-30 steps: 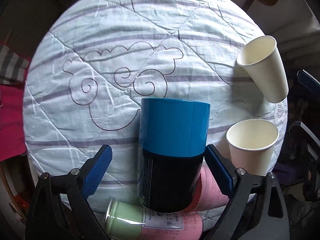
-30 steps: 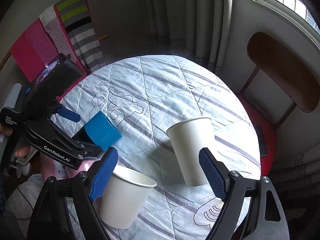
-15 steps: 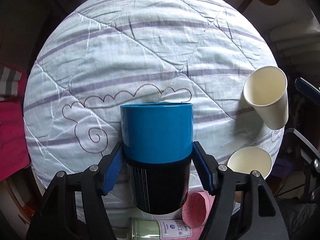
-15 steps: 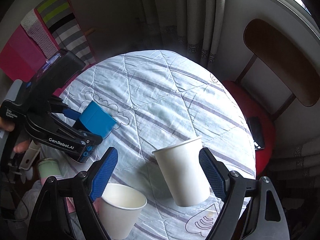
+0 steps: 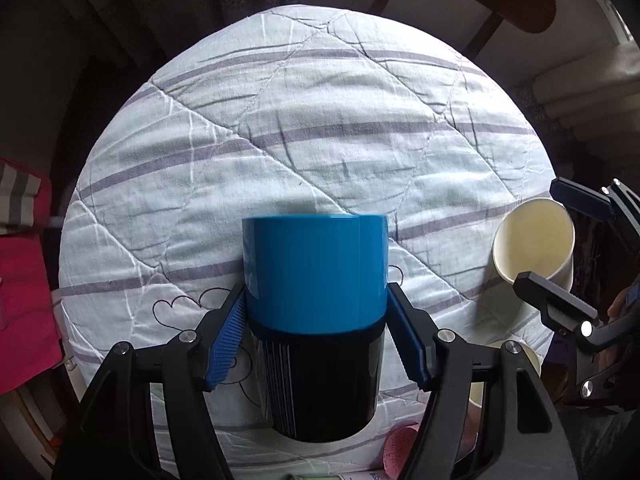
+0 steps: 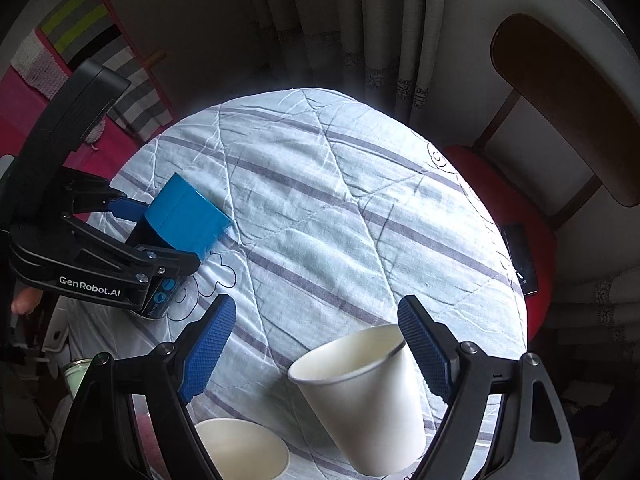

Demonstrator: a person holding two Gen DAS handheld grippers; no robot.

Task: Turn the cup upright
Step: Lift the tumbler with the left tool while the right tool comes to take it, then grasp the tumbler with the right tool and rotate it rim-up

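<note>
Pads of the left gripper (image 5: pixel 316 344) press both sides of the blue-and-black cup (image 5: pixel 316 320), clenched just where the blue band meets the black part. From the left wrist view the cup's blue end points away from the camera over the quilted tablecloth (image 5: pixel 304 128); from the right wrist view it hangs tilted above the cloth at the table's left side, blue end toward the middle of the table.

The right gripper (image 6: pixel 316 352) stands wide apart and grips nothing. A white paper cup (image 6: pixel 360 396) sits upright between its 2 fingers, nearer the right-hand pad; whether that pad touches the rim I cannot tell. A 2nd paper cup (image 6: pixel 240 450) stands open-mouthed below the left-hand finger. A pale green jar (image 6: pixel 76 372) sits at the table's near left edge. A wooden chair with a red seat (image 6: pixel 560 92) stands beside the table.
</note>
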